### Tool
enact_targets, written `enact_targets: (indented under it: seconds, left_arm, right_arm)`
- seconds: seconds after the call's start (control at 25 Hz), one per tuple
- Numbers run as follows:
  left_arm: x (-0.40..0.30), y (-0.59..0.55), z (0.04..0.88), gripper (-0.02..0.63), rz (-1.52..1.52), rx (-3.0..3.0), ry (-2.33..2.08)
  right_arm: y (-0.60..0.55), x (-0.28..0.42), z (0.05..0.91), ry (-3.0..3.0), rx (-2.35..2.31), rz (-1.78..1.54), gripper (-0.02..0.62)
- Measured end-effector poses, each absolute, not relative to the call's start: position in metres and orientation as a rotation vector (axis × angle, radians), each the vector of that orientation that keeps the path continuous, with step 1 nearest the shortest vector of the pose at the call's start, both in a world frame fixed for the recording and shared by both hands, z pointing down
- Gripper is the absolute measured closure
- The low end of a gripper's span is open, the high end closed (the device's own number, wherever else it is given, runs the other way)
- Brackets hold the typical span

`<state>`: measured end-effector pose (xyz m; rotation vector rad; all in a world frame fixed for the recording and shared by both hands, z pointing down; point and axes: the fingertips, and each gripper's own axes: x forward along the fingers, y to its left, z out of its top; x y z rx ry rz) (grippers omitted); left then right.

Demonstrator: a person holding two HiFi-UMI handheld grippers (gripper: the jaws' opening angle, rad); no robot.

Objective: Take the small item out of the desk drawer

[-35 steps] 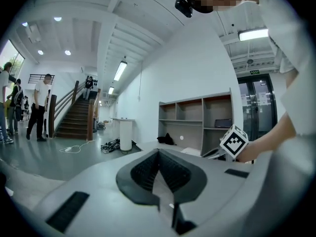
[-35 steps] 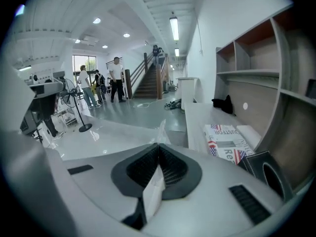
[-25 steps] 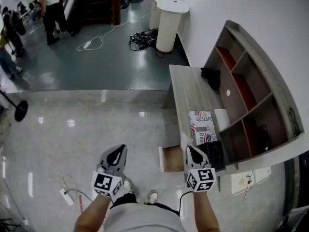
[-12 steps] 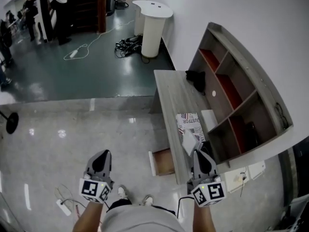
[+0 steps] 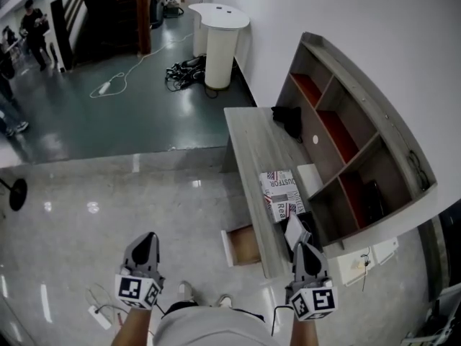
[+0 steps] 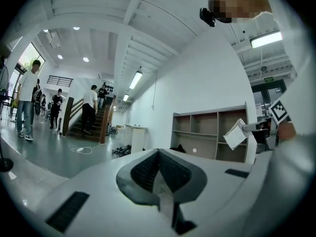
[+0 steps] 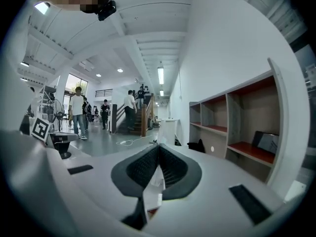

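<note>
The small item (image 5: 295, 231) is a flat white card or packet, and my right gripper (image 5: 303, 246) is shut on it, held over the near end of the grey desk (image 5: 250, 138). In the right gripper view the card (image 7: 154, 185) sits pinched between the dark pads of the right gripper (image 7: 158, 151). The left gripper view shows that card (image 6: 236, 135) held up at the right. The desk drawer (image 5: 243, 245) stands pulled out below and left of my right gripper. My left gripper (image 5: 147, 238) hangs over the floor to the left, jaws together and empty.
A magazine (image 5: 282, 193) and a black object (image 5: 288, 120) lie on the desk. A shelf unit (image 5: 360, 132) stands along the wall behind it. A white round stand (image 5: 216, 45) and cables (image 5: 184, 71) are farther off. A power strip (image 5: 97, 316) lies by my feet.
My right gripper has risen from the open drawer to desk-top height with the white card in it. The left gripper has kept its place.
</note>
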<state>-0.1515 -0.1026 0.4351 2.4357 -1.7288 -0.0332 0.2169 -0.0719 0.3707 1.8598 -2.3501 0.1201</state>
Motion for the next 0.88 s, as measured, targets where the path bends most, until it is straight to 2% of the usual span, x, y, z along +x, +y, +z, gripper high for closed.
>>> enact_targets:
  seconds: [0.32, 0.88]
  left_arm:
    - [-0.149, -0.105, 0.440, 0.588, -0.020, 2.452, -1.690]
    - [-0.182, -0.092, 0.442, 0.588, -0.057, 2.441, -1.695]
  right_arm:
    - [-0.070, 0.212, 0.368, -2.323, 1.878, 0.091, 0.569]
    - [-0.076, 0.162, 0.371, -2.358, 1.824, 0.073, 0.569]
